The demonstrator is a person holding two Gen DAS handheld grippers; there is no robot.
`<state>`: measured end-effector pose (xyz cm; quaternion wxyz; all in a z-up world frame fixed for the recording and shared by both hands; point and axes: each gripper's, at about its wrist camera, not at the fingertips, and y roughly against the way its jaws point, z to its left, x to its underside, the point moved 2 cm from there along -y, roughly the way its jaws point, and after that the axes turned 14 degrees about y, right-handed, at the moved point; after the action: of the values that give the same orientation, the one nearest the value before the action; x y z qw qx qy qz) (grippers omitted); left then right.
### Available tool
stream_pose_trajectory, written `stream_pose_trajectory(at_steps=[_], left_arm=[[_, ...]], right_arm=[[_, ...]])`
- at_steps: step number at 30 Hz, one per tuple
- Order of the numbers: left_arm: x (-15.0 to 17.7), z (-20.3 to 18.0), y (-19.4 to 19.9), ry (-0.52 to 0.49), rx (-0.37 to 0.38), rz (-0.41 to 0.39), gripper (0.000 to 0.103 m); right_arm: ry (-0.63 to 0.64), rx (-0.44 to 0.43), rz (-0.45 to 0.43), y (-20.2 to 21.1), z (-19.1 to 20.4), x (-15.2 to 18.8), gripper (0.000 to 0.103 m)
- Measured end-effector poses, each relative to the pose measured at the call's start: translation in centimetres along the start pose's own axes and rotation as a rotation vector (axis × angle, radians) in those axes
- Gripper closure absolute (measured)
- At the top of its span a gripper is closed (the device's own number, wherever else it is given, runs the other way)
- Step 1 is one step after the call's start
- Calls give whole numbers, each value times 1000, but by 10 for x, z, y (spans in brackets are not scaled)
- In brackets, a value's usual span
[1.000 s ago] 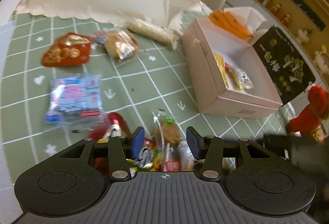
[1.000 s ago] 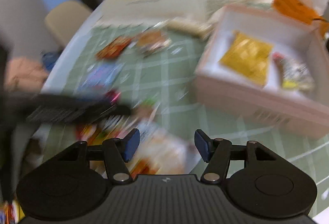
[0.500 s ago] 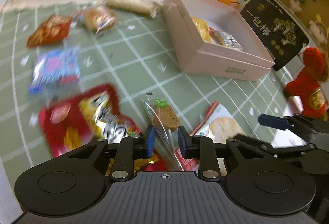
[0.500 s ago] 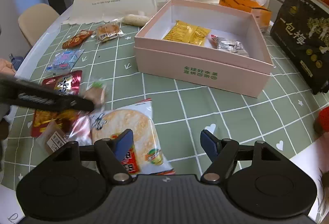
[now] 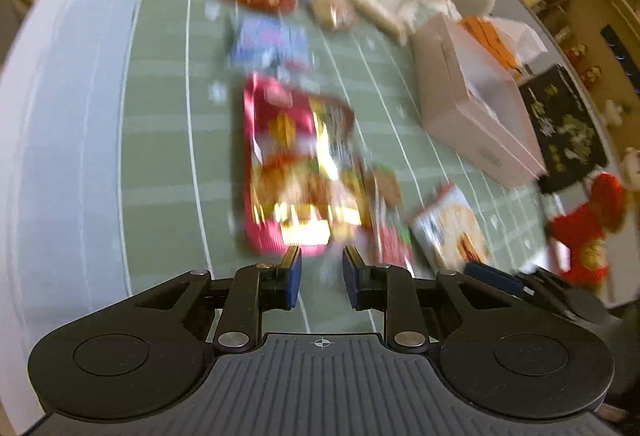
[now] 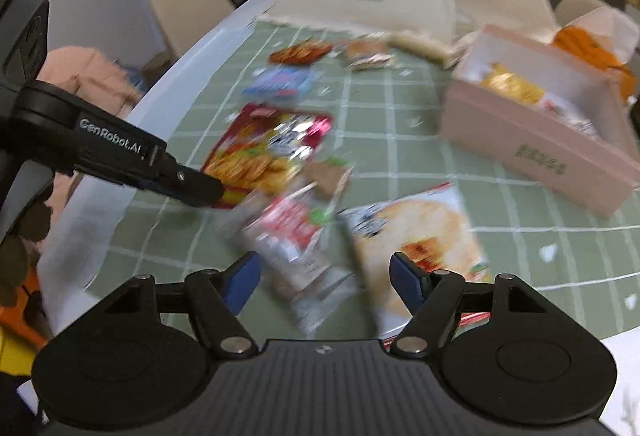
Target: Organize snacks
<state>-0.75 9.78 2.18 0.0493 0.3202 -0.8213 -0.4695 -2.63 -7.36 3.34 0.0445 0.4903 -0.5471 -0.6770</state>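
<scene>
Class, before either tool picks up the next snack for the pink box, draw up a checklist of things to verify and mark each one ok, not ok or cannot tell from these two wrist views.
1. Open pink cardboard box has spare room: ok, bare white floor shows beside a yellow packet.
2. Right tool open: ok, jaws wide apart, nothing gripped.
3. Right tool lined up over a snack: ok, a clear red-labelled packet lies ahead between its fingers.
4. Left tool empty: cannot tell, jaws have just been closing; a narrow gap shows, but blur hides whether anything sits in it.
5. Large red crinkly snack bag lying flat: ok.
6. Views sharp enough: not ok, both blurred.
</scene>
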Motion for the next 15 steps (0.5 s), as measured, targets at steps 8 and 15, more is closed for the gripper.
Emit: stream_pose_trajectory(at_steps=[8,15], left_arm=[[36,9,-6,-52,179,16,77],[46,5,-22,-94,264,71,77]], right_arm=[[72,68,-15,-4,16,16,31],[-4,163,-23,-12,17,29,26]])
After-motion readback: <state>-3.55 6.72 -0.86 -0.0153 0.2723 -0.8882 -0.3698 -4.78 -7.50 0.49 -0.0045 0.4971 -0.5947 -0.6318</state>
